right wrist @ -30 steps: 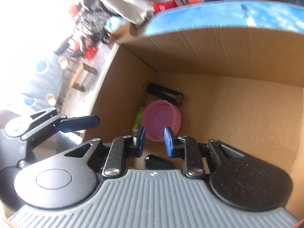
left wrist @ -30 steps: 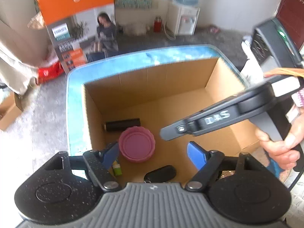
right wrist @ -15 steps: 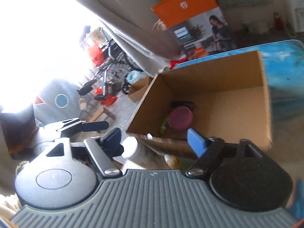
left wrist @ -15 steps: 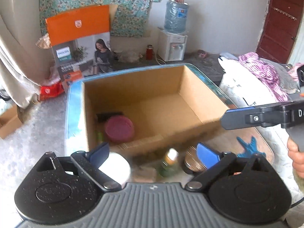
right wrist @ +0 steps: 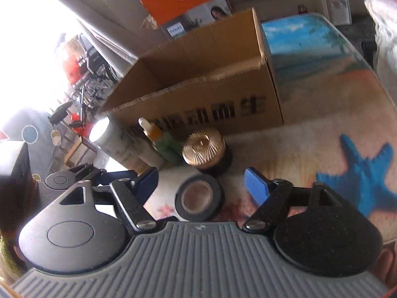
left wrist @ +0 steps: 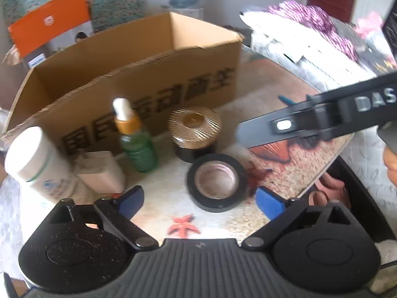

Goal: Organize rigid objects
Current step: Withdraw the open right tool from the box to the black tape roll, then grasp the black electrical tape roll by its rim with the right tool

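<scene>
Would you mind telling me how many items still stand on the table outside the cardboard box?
5, in front of the box: white cylindrical bottle leftmost, beige block, green dropper bottle, gold-lidded black jar, black tape roll nearest. Others may be hidden.

Large black Chinese characters on near wall of cardboard box [left wrist: 153, 84], blurred, not legible in either view. White letters "DAS" on black arm of right gripper [left wrist: 322, 119], at 3 o'clock in left wrist view. Small blue-and-white label reading roughly "PHILIPS" on orange-topped carton [right wrist: 183, 12], at 12 o'clock in right wrist view. Green-blue print on white bottle [left wrist: 37, 161], unreadable.
</scene>
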A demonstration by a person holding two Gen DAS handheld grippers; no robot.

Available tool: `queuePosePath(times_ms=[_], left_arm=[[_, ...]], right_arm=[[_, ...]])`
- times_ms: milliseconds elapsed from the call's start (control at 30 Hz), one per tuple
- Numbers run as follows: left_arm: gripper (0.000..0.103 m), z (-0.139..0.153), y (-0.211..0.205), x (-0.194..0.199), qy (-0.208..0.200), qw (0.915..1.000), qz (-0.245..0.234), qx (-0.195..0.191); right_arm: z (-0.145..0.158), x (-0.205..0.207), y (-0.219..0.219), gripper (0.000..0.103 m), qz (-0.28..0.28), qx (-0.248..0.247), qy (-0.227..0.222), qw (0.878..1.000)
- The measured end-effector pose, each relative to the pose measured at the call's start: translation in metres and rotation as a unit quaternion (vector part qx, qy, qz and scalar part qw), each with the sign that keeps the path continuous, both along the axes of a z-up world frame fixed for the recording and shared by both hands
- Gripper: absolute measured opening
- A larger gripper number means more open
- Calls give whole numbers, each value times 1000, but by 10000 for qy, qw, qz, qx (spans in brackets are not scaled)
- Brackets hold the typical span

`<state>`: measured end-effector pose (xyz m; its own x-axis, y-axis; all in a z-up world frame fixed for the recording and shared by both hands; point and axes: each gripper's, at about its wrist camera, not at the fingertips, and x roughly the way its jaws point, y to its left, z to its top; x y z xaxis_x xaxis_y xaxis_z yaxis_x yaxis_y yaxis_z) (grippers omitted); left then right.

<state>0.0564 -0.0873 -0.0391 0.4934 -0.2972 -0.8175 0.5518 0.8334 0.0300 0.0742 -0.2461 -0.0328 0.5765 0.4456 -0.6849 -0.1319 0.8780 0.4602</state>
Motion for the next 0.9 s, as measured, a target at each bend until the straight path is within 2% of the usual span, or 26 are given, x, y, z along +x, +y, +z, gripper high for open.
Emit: queuePosePath(times_ms=[167,300,433,600,900], left_arm=[[86,-11,-14,-1,-23,9997,-122,199],[69,-17,-19,2,72,9996,-96,261],[62,-18,-19,2,126,9996,-147,208],[62,-18,-25,2,123,9994,-270,187],[62,-20,-41,1,40,9985,-393,387]], right_arm=[[-18,11,4,53,147,24,239,9996],[-28,17,8,43,302,36,413,9987],[-39,22,9,30,335,97,579,9977],[-44,24,7,26,275,116,664,9973],[-49,23,3,26,233,31,619,9978]])
